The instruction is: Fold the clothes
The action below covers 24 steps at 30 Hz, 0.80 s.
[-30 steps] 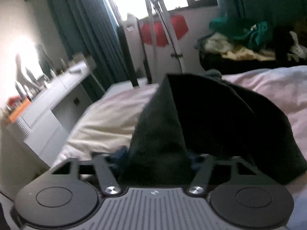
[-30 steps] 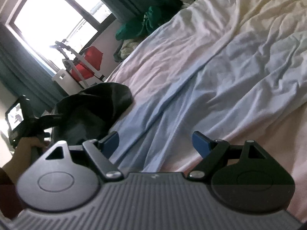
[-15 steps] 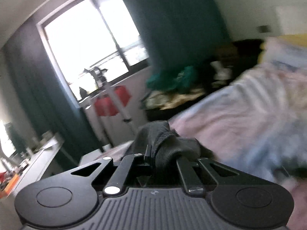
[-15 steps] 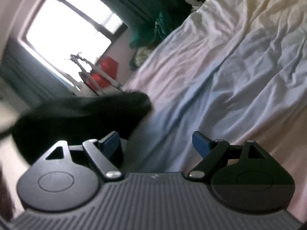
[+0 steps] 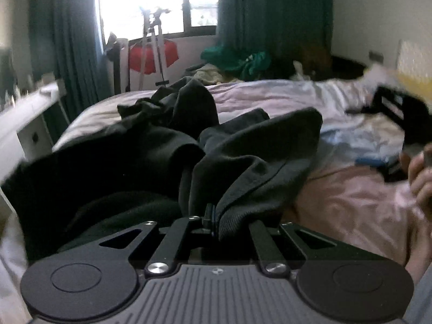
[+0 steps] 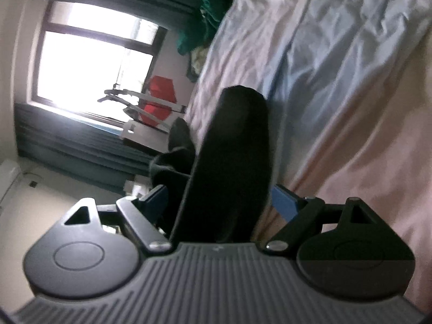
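Observation:
A black garment (image 5: 167,145) lies crumpled on the bed (image 5: 351,202). My left gripper (image 5: 212,220) is shut on a bunched edge of it, low over the bed. In the right wrist view a black fold of the garment (image 6: 235,151) stands between the open blue-tipped fingers (image 6: 283,202) of my right gripper (image 6: 218,199), which is rolled sideways. The right gripper also shows at the right edge of the left wrist view (image 5: 378,162), held by a hand.
The bed sheet (image 6: 337,54) is wrinkled pink and pale blue. A pile of green and yellow clothes (image 5: 237,62) lies beyond the bed. A stand with a red item (image 5: 154,54) is by the window. A white dresser (image 5: 29,113) stands left.
My left gripper swung from facing the window down to the bed, still holding the garment. My right gripper rolled sideways and moved so that a fold of the garment lies between its fingers.

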{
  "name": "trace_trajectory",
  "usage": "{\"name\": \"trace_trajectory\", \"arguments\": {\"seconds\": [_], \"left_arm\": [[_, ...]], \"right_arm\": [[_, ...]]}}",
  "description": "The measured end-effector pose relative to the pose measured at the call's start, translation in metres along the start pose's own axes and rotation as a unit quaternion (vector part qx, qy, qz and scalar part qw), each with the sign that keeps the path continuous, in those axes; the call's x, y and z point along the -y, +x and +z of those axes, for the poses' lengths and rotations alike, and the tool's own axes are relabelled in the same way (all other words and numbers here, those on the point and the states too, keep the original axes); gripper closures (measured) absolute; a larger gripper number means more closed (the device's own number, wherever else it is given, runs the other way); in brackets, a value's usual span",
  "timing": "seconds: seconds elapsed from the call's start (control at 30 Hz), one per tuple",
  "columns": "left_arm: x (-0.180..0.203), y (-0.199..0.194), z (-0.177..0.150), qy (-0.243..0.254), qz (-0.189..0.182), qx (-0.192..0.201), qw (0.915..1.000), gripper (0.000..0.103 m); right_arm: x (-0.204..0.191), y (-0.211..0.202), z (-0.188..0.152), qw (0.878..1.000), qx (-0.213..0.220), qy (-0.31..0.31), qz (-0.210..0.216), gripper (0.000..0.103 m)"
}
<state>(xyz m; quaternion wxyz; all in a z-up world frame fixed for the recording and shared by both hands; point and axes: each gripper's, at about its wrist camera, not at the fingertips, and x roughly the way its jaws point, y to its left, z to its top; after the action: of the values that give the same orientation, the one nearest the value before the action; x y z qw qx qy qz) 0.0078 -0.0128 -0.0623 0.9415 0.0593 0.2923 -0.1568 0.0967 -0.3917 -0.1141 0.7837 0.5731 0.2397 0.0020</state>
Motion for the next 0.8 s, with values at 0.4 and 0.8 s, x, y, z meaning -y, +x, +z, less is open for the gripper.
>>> {"name": "trace_trajectory", "arguments": {"seconds": [0.4, 0.8], "left_arm": [[-0.029, 0.024, -0.017, -0.095, -0.037, 0.011, 0.9947, 0.095], [-0.031, 0.031, -0.019, -0.112, -0.04, 0.013, 0.9928, 0.094]], "right_arm": [[-0.019, 0.084, 0.008, 0.996, -0.058, -0.058, -0.018, 0.019], [-0.019, 0.142, 0.021, 0.995, -0.048, -0.08, -0.043, 0.088]]}}
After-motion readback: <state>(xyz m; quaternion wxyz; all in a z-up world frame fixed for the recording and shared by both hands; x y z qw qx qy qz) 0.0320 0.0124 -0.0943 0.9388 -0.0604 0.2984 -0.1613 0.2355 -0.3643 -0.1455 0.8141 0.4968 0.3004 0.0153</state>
